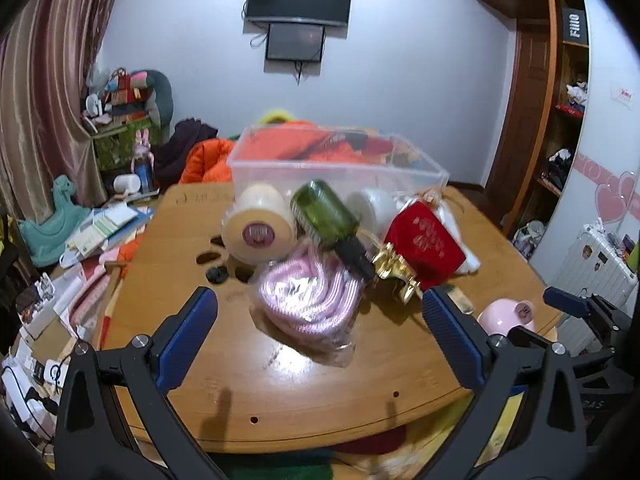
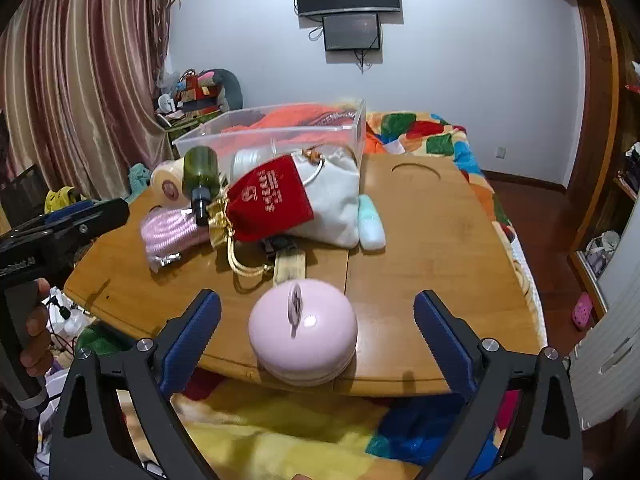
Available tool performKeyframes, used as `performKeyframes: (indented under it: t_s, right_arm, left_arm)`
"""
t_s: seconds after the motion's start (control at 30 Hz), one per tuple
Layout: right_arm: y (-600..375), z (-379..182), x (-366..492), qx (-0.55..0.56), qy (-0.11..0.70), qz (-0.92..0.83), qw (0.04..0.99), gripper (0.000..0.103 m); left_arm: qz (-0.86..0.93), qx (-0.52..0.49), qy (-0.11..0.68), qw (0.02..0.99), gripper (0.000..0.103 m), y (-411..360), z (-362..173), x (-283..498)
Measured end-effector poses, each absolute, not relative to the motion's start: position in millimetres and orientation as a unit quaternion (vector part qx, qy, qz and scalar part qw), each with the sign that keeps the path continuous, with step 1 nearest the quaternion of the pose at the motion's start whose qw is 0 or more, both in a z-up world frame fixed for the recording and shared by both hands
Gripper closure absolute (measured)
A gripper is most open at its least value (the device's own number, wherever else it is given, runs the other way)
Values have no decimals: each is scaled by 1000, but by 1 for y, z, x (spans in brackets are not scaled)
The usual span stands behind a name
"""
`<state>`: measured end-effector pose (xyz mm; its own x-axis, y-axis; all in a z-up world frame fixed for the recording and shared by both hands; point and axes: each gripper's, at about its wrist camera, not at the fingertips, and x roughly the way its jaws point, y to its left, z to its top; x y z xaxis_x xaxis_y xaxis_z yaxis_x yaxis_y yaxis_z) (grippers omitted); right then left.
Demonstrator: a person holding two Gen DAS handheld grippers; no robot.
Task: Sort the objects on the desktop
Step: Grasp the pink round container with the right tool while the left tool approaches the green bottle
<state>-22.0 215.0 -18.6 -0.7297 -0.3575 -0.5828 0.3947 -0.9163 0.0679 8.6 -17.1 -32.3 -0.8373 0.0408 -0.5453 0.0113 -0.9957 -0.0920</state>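
Observation:
A pile of objects lies on the wooden table before a clear plastic box: a bagged pink rope, a green bottle, a cream jar, a red pouch and a white jar. My left gripper is open, with the pink rope just ahead between its fingers. My right gripper is open around a round pink case at the table's near edge, not touching it. The red pouch, a white bag, the green bottle and a mint tube lie beyond.
The clear box stands at the table's far side. A bed with a colourful quilt is behind and below the table. Clutter of papers lies left of the table. The left gripper also shows at the left of the right wrist view.

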Motion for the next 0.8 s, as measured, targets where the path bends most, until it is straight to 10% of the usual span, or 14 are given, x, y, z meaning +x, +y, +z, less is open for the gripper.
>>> performKeyframes:
  t_s: [0.7,0.8]
  right_arm:
    - [213,-44,-44,342,25,-912,224,22]
    - [212,-44,-46,344,19,-909,235,36]
  left_arm:
    - [950,-310,-33,8,0,-20,-25,-34]
    - [948,-318,-28,15,0,-10,-21,-49]
